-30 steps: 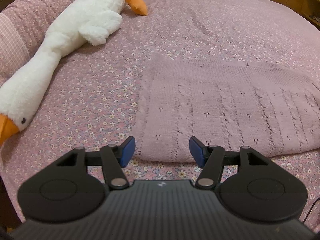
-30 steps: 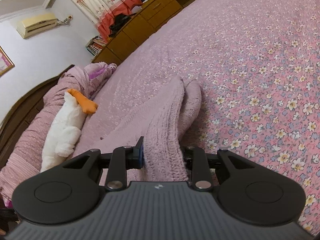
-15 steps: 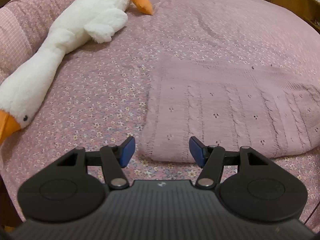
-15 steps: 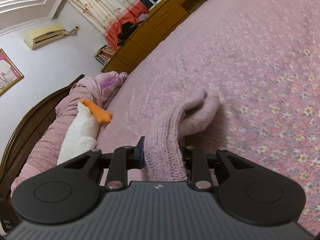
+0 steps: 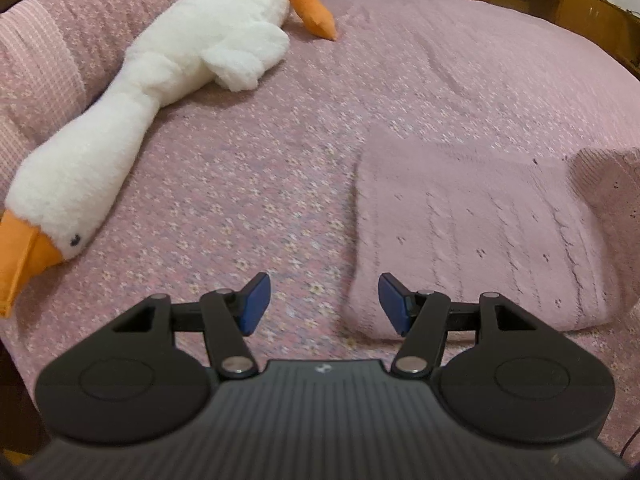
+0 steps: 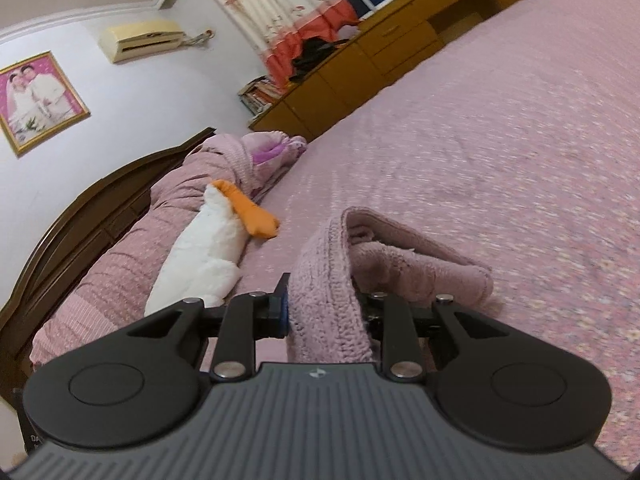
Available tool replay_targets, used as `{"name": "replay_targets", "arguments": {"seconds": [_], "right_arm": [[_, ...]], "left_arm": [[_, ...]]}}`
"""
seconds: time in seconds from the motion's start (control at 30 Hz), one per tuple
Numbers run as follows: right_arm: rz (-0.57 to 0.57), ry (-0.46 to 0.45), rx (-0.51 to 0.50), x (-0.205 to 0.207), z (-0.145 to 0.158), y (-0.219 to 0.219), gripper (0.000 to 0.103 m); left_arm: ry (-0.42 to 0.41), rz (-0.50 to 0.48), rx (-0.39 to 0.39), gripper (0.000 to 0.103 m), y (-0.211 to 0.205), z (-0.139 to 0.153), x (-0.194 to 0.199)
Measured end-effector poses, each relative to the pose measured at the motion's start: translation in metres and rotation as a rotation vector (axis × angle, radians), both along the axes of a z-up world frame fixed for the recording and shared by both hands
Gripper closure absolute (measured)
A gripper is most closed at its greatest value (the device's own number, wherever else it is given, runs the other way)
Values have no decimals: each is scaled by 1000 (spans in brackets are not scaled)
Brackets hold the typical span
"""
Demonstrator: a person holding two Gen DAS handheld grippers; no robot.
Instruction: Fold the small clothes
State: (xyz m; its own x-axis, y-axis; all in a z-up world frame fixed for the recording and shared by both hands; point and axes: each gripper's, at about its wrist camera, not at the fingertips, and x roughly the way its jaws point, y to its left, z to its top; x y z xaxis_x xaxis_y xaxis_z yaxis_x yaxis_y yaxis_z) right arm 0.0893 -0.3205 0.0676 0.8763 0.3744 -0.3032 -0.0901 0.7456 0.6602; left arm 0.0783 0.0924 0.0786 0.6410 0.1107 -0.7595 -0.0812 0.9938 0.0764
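A pale pink cable-knit sweater (image 5: 480,232) lies flat on the flowered bedspread (image 5: 248,184), to the right in the left wrist view. Its right end (image 5: 604,184) is lifted and curling over. My left gripper (image 5: 320,304) is open and empty, just above the bedspread at the sweater's near left corner. My right gripper (image 6: 326,312) is shut on the sweater's edge (image 6: 328,300) and holds it raised above the bed, with the rest of the knit (image 6: 420,268) drooping in a fold behind the fingers.
A long white plush goose (image 5: 160,92) with orange beak and feet lies along the pink bolster (image 5: 44,48) at the left; it also shows in the right wrist view (image 6: 204,256). A dark wooden headboard (image 6: 80,216) and wooden cabinets (image 6: 400,48) edge the bed.
My right gripper has lifted the sweater's end higher and carried it over towards the left, so that end now curls up. My left gripper has drifted left, still open.
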Motion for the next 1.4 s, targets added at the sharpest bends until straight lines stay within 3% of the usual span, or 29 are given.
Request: {"name": "replay_targets", "arguments": {"seconds": [0.3,0.67,0.87,1.2,1.4], "right_arm": [[70,-34,-47,10,31,54,77],[166,-44,-84,31,45,134,77],[234,-9,-152,50,30,190,77],[338,55,-375,64,-25,271,76],[348,46,-357,62,-34,281,59]], "left_arm": [[-20,1,9,42,21,6,7],[-14,4,-3,42,37,-1,19],[-15,-6,-9,42,43,-6,25],[2,-10,-18,41,51,-18,31],[4,-8,-30,41,54,-20,31]]}}
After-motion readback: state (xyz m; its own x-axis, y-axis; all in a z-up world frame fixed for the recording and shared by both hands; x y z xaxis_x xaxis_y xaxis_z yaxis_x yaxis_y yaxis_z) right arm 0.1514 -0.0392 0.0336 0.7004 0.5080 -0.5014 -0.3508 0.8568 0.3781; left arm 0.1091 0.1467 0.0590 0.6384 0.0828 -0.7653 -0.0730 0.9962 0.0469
